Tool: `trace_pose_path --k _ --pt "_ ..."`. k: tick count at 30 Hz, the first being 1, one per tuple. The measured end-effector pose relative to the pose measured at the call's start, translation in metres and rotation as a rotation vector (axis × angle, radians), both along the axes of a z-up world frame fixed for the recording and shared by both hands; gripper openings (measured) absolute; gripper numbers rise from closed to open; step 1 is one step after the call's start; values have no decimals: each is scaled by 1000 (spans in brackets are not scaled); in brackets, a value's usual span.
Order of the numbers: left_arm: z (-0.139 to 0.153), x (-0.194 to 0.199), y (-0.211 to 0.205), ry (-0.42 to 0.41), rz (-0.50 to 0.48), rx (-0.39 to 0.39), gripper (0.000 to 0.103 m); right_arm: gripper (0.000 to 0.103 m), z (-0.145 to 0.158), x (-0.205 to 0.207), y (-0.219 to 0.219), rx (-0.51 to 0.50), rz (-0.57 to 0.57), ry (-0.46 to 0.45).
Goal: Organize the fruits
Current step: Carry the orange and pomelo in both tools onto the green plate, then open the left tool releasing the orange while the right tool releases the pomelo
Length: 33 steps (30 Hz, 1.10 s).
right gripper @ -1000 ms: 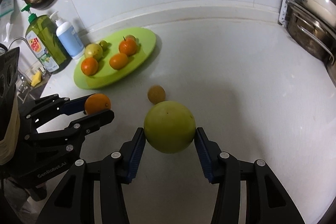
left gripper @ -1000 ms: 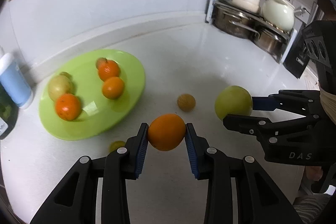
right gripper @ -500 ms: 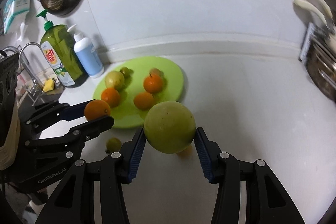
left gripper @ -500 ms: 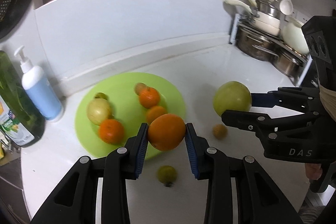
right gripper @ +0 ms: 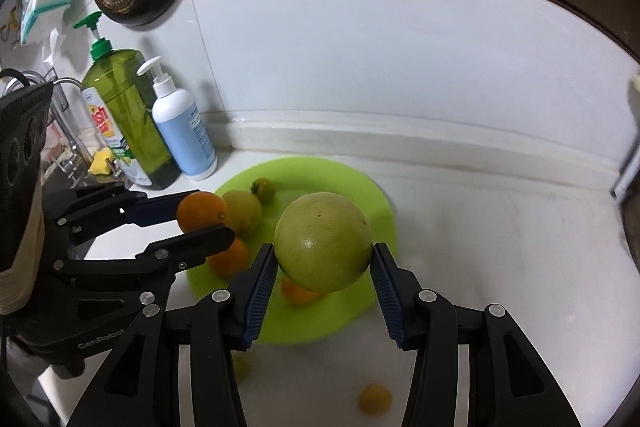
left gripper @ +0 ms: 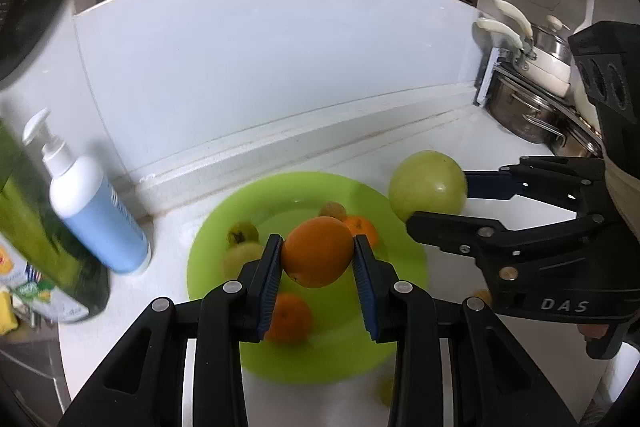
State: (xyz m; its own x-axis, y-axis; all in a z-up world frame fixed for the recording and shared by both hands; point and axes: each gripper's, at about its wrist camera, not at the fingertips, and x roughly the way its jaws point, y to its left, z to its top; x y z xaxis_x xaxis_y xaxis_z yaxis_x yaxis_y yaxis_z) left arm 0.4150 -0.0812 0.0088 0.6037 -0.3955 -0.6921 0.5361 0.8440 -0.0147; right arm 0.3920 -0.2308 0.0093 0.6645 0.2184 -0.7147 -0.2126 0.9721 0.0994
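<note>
Through my left wrist camera, my left hand-held gripper is clamped on an orange, its blue pads pressed against both sides of the fruit. The orange hangs above the green plate, which lies on the white counter directly ahead of and below my fingers. On the plate, beyond the held orange, sit a small orange fruit, a brownish small fruit and a dark-tipped green fruit; another orange fruit lies on the plate beneath my left finger. To my right, my right hand-held gripper reaches in from the side with a large green fruit held over the plate's far right rim. To my left stand a blue pump bottle and a green soap bottle. Far right, pots are stacked on a rack.

Through my right wrist camera, my right hand-held gripper grips the large green fruit between its pads, raised above the plate. To my left, the left hand-held gripper comes in sideways, closed around the orange, just in front of a yellow-green fruit on the plate. Below my fingers, off the plate on the counter, lie a small yellow fruit and a blurred greenish one. The two bottles stand at the wall, beyond the left hand-held gripper.
</note>
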Motion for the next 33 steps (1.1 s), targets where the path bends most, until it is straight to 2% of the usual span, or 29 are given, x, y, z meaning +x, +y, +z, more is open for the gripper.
trace_pose_path --k 10,17,28,33 --pt "-12 56 -3 7 -18 58 35 49 -23 61 8 -24 33 57" --pt "-27 83 -5 58 -10 91 35 49 -41 91 8 -8 42 96" --pt "-45 108 -8 157 -4 101 35 49 -58 111 8 5 47 137" --pt "-44 110 -12 155 7 102 39 50 -63 116 9 15 42 150"
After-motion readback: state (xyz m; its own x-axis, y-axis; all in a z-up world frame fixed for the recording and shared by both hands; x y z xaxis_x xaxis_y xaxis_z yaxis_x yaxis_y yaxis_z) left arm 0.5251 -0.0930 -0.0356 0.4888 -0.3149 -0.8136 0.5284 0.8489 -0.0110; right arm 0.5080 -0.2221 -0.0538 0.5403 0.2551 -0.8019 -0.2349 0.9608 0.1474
